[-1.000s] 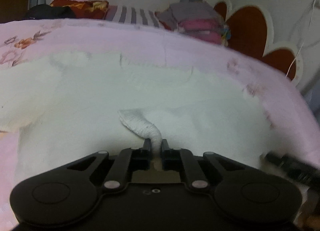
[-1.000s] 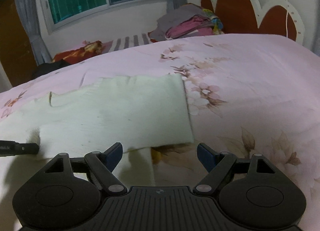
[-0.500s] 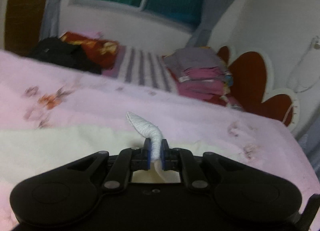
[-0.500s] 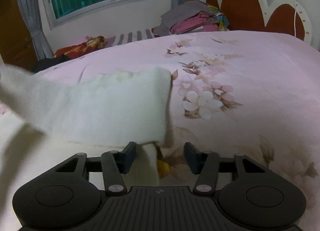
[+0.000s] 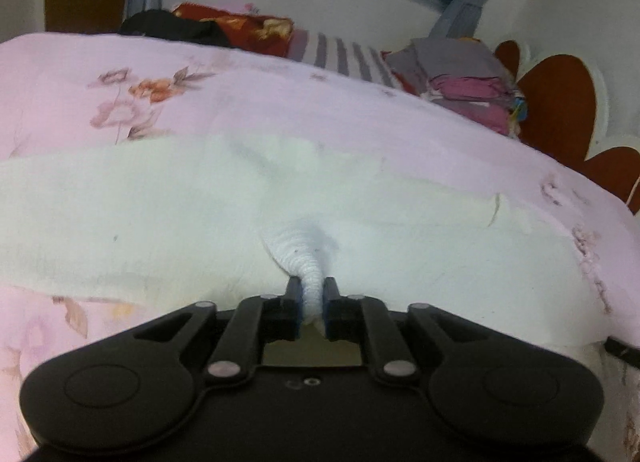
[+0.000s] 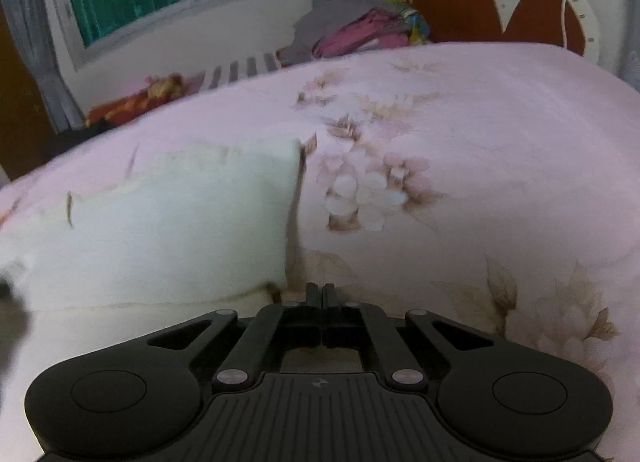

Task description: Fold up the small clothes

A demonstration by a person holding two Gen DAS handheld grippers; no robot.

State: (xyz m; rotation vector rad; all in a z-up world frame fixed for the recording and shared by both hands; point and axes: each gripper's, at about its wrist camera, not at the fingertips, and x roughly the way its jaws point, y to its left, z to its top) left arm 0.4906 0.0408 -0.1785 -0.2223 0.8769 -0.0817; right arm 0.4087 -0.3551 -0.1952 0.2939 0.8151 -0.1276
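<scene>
A cream knitted garment (image 5: 160, 222) lies spread on the pink floral bedspread (image 5: 280, 102). My left gripper (image 5: 312, 294) is shut on a ribbed white cuff (image 5: 304, 254) of the garment, low over the cloth. In the right wrist view the garment (image 6: 168, 230) lies folded to the left, its edge running down to my right gripper (image 6: 322, 294), whose jaws are together at the garment's lower right corner; whether cloth is pinched between them is hidden.
A pile of folded grey and pink clothes (image 5: 464, 90) sits at the far side of the bed, also in the right wrist view (image 6: 356, 30). A red and white headboard (image 6: 500, 10) stands on the right. Dark and striped fabrics (image 5: 240, 34) lie under the window.
My left gripper lifted the cuff up, then lowered it over the garment. My right gripper went from wide open to shut at the garment's corner.
</scene>
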